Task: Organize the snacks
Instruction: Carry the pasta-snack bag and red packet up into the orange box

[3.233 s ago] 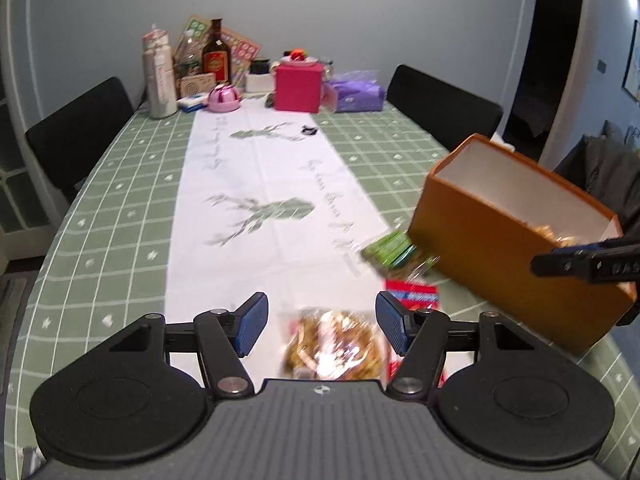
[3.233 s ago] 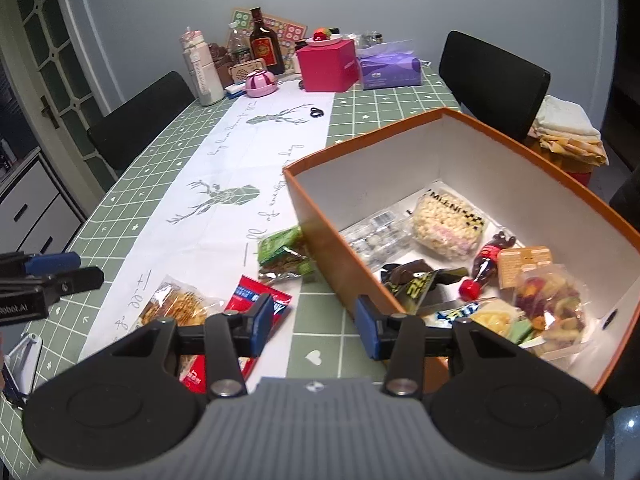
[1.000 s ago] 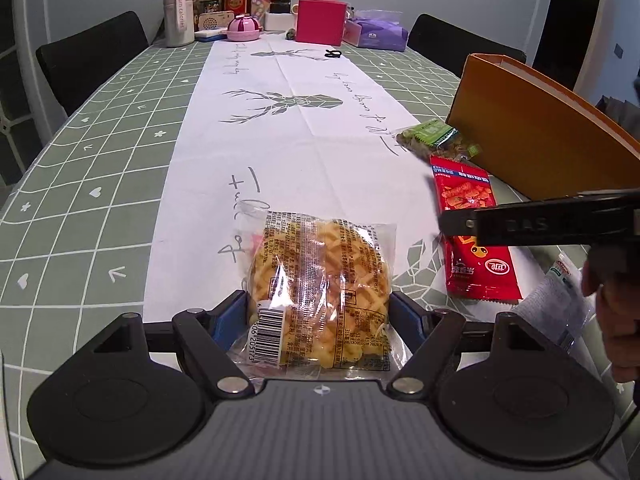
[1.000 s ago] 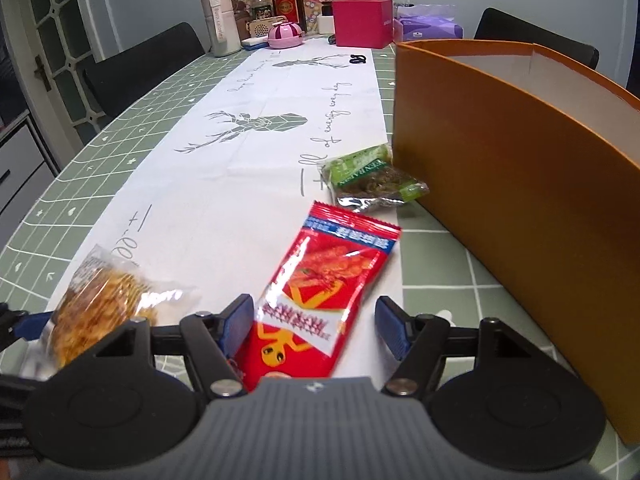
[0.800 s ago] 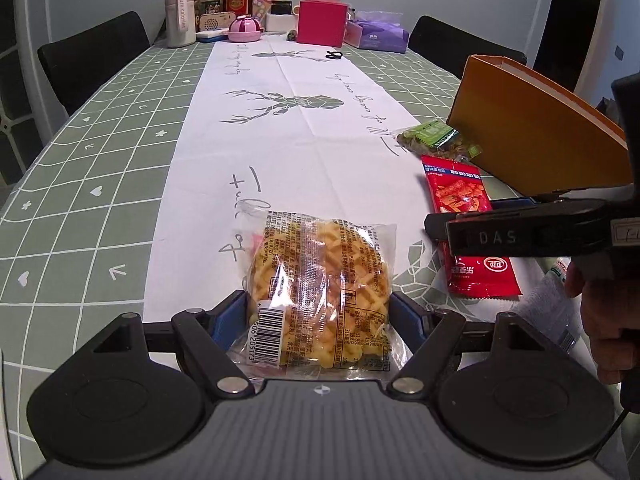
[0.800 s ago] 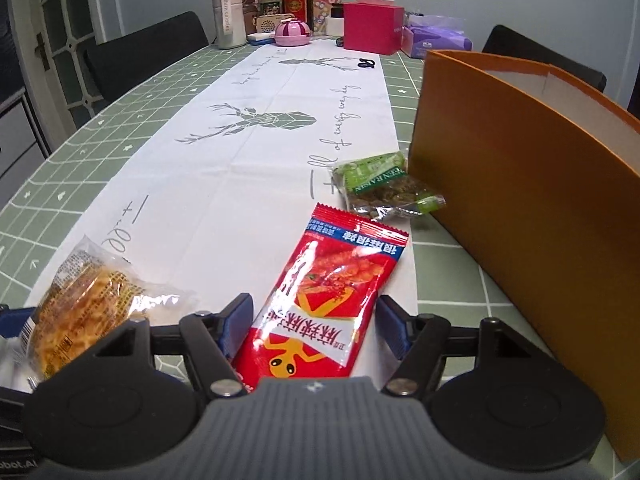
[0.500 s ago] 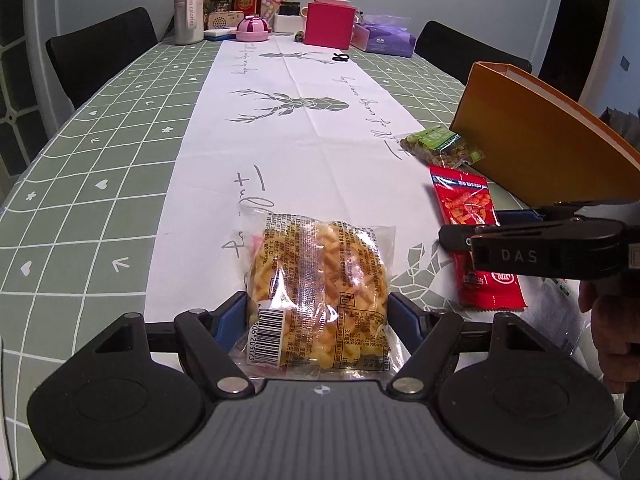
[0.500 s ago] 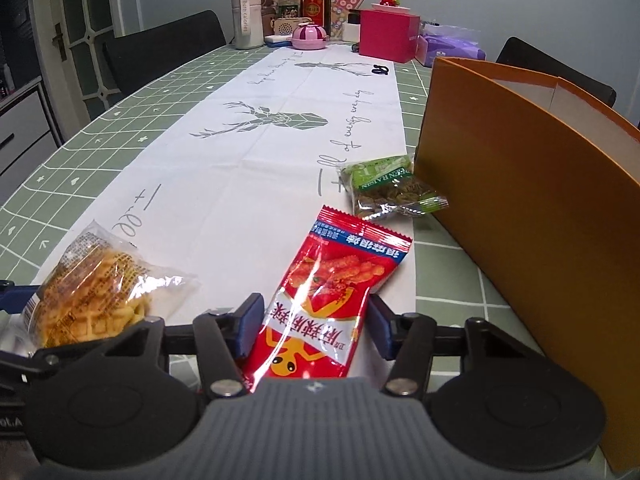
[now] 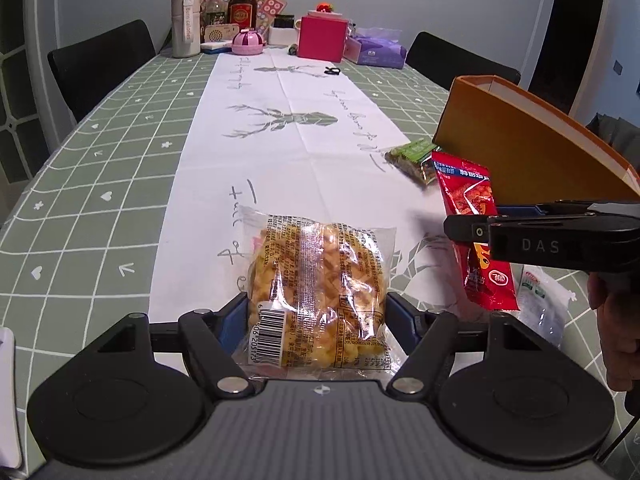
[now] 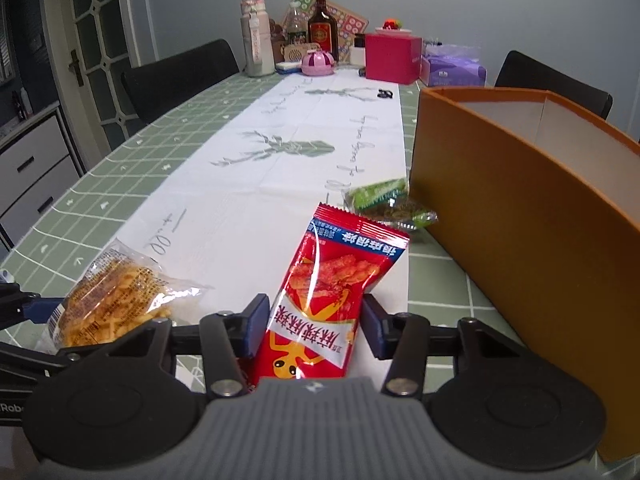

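Right jaws: we see the right gripper (image 10: pixel 314 330) clamped on the lower end of the red snack packet (image 10: pixel 334 292); its jaws have just been closing, and the packet now sits pinched between both pads.
Red packet's axis: it runs forward and up from the jaws, with the top edge tilted toward the orange box (image 10: pixel 532 240). In the left wrist view the packet (image 9: pixel 470 208) hangs clear of the table (image 9: pixel 100 200), so we judge it lifted.
Key relation: the box stands just to the right of the right jaws, its near wall taller than the packet's present height. We judge the packet must rise over that rim and then travel right.
Left jaws: the left gripper (image 9: pixel 316 322) has also just been closing, around the clear bag of yellow crisps (image 9: pixel 320 280). Both pads touch the bag's sides, so we read it as grasped, though the bag rests on the table.
Crisp bag's axis: it lies straight ahead of the left jaws, barcode end nearest them.
Nearer hand: the right one is nearer the box; the left would have to cross past it.
Left over: the green packet (image 10: pixel 386 202) lies on the table against the box's near corner.
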`<state>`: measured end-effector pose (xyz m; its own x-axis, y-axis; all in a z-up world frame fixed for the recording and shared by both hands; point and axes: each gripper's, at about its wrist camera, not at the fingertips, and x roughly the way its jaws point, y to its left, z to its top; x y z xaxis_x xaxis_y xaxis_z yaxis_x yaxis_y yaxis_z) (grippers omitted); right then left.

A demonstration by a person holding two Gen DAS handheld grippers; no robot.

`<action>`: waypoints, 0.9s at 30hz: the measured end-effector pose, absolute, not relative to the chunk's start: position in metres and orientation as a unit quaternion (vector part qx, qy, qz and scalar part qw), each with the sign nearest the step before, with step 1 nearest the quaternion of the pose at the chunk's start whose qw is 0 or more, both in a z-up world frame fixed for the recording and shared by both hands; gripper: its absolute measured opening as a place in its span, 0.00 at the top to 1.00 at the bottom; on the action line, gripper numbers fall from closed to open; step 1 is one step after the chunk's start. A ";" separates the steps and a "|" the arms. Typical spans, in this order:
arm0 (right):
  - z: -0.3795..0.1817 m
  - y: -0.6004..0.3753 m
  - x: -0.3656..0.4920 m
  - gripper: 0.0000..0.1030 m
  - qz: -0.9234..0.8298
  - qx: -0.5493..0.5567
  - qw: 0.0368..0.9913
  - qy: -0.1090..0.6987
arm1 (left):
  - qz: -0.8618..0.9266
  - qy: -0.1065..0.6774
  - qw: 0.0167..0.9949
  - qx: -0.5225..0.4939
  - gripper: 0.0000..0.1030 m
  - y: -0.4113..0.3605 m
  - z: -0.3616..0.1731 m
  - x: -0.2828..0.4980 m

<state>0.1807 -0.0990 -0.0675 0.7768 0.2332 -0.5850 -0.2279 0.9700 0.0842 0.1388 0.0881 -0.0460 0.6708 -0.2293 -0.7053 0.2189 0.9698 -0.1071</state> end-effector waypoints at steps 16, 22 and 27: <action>-0.028 -0.144 0.126 0.54 0.130 0.023 0.952 0.277 | -0.179 0.367 0.913 0.010 0.20 0.041 -0.014 0.131; -0.018 -0.174 0.106 0.54 0.118 0.033 0.956 0.266 | -0.202 0.354 0.913 0.026 0.21 0.012 -0.001 0.132; -0.008 -0.201 0.093 0.54 0.101 0.051 0.962 0.250 | -0.229 0.342 0.910 0.050 0.21 -0.015 0.011 0.134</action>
<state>0.0931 -0.2014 -0.0080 0.8542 0.2202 -0.4711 -0.1693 0.9743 0.1485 0.1336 -0.0150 0.0107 0.6622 -0.3816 -0.6449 0.4504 0.8905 -0.0644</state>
